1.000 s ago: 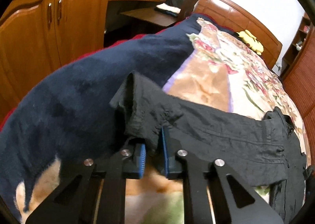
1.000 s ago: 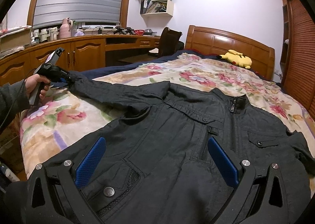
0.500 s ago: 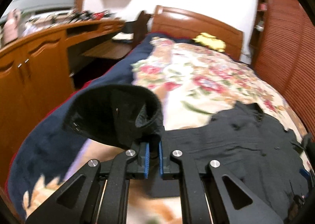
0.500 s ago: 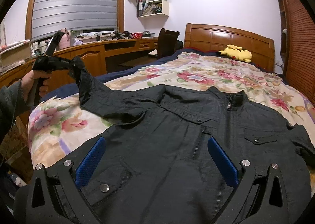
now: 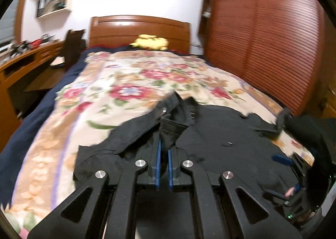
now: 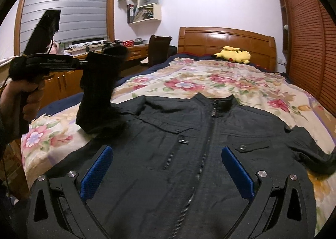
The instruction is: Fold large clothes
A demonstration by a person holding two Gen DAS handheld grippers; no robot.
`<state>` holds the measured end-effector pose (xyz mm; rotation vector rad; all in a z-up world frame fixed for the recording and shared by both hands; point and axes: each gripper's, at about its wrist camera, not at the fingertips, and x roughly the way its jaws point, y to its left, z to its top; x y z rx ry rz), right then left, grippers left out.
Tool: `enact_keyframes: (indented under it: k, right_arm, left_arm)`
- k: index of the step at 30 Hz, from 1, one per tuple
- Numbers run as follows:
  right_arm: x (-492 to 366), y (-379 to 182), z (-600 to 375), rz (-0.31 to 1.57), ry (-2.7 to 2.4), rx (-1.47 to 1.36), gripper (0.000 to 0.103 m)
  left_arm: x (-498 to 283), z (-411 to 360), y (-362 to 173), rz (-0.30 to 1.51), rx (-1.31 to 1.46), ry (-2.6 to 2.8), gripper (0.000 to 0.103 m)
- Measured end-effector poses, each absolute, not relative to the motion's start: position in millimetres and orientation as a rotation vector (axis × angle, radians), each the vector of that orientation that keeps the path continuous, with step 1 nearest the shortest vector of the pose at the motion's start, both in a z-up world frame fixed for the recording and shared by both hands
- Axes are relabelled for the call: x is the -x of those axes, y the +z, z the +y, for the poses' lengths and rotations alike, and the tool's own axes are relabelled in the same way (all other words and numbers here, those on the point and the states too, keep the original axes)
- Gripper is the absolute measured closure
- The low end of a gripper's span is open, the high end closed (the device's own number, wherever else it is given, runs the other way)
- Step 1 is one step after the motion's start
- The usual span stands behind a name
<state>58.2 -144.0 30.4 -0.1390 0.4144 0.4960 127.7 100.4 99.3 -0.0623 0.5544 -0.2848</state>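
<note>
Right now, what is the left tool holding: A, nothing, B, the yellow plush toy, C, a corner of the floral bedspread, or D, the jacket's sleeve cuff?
D: the left tool is shut on the sleeve cuff, lifting the sleeve off the jacket, which lies flat on the bed.

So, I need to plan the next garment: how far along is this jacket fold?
Done: jacket lies flat, zipped, front up on the bed. In hand: left gripper pinches one sleeve cuff, lifted above the jacket. Left: fold that sleeve in, the other sleeve, then the body; right gripper is open, empty.
</note>
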Motion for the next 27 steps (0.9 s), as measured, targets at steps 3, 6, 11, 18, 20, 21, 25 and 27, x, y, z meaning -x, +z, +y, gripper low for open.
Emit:
enact_keyframes:
  k: [3, 6, 11, 18, 20, 21, 25, 27]
  right_arm:
    - [-54, 31, -147, 0.414, 0.479, 0.132, 0.0]
    - [-50, 32, -142, 0.417, 0.472, 0.123, 0.0]
    - [-44, 32, -138, 0.417, 0.469, 0.123, 0.0]
    - [-42, 31, -140, 0.422, 0.472, 0.098, 0.0]
    - [-47, 34, -142, 0.425, 0.471, 0.094, 0.0]
    - [-48, 34, -143, 0.426, 0.471, 0.093, 0.0]
    - [-54, 37, -148, 0.428, 0.472, 0.079, 0.001]
    - [-56, 37, -148, 0.431, 0.475, 0.073, 0.001]
  left_arm:
    - [-120, 70, 94, 0.552, 0.013, -0.322, 0.097]
    - [-111, 58, 85, 0.564, 0.001, -0.337, 0.097]
    - [-104, 37, 65, 0.584, -0.003, -0.304, 0.097]
    - [-92, 29, 44, 0.575, -0.016, -0.268, 0.08]
    - [-87, 31, 44, 0.553, -0.014, -0.264, 0.068]
    - [-84, 32, 44, 0.539, -0.016, -0.257, 0.064]
    - [-79, 38, 44, 0.524, -0.049, -0.214, 0.058]
    - [-78, 44, 43, 0.522, -0.047, -0.204, 0.03]
